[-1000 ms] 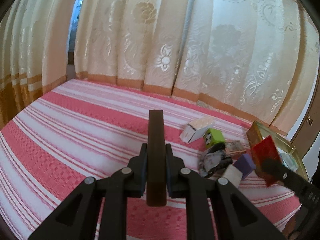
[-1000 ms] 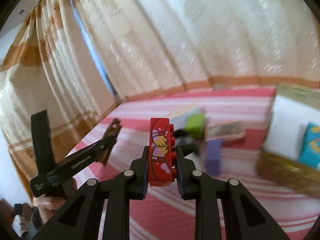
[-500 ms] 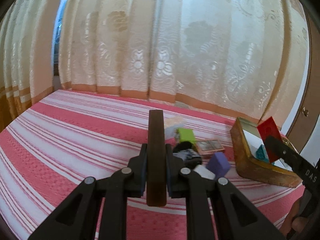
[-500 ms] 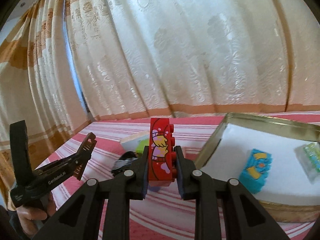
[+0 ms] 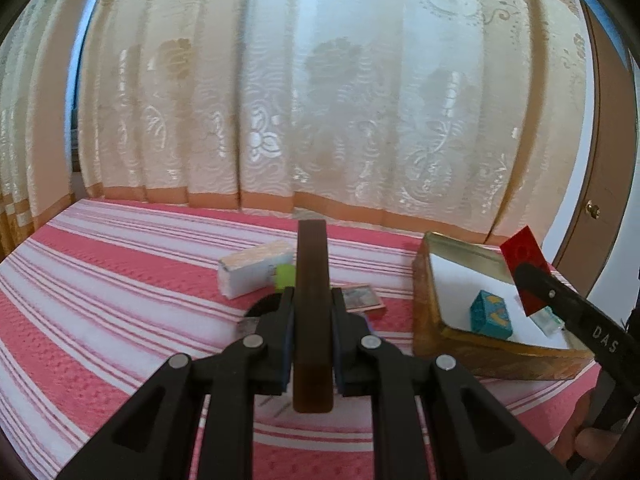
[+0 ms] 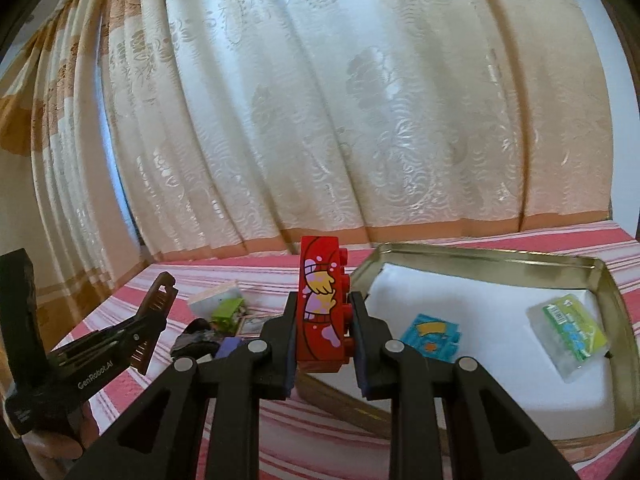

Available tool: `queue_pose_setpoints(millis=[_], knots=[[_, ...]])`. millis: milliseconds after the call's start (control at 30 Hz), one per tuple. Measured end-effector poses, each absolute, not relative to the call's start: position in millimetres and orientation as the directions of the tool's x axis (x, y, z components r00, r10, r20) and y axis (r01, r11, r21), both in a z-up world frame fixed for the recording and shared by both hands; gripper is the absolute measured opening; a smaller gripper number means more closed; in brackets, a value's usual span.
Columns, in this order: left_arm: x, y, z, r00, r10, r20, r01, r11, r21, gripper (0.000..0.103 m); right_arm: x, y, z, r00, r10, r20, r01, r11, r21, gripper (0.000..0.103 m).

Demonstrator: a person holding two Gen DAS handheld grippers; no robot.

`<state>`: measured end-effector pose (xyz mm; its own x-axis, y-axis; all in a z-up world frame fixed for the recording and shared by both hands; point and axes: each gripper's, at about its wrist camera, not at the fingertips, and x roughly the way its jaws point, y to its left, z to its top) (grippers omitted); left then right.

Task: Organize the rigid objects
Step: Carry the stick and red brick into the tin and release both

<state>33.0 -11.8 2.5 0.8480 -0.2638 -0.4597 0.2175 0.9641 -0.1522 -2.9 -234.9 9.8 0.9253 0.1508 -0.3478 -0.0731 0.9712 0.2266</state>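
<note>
- Right gripper (image 6: 323, 334) clamps one red brick (image 6: 322, 304) upright, raised over the tin's near rim, likely ready to drop in
- Left gripper (image 5: 312, 322) is closed on one dark block (image 5: 311, 304), waiting clear
- Gold tin (image 6: 484, 254) holds two items: blue brick (image 6: 431, 337), green packet (image 6: 570, 334)
- Leftover clutter lies beside it

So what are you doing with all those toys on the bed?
Tidying them into the gold tin. The right gripper has its jaws shut on a red brick, held up near the tin. The left gripper holds a brown block. A blue brick and a green packet are already inside.
</note>
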Motion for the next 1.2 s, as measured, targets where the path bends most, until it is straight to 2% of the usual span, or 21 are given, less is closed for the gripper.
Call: queue_pose_setpoints(millis=[733,1200], knots=[[35,-103,8,0.812,-0.370,-0.452,0.358,0.927,-0.115,0.013,-26,-340,12,0.945,-0.042,-0.324,0.124,0.964,0.236,0.025],[51,-169,1,0.784,-0.382,-0.490,0.413,0.910,-0.049,0.013,-22,-375,4,0.911,-0.137,-0.390,0.213,0.964,0.157,0.025]])
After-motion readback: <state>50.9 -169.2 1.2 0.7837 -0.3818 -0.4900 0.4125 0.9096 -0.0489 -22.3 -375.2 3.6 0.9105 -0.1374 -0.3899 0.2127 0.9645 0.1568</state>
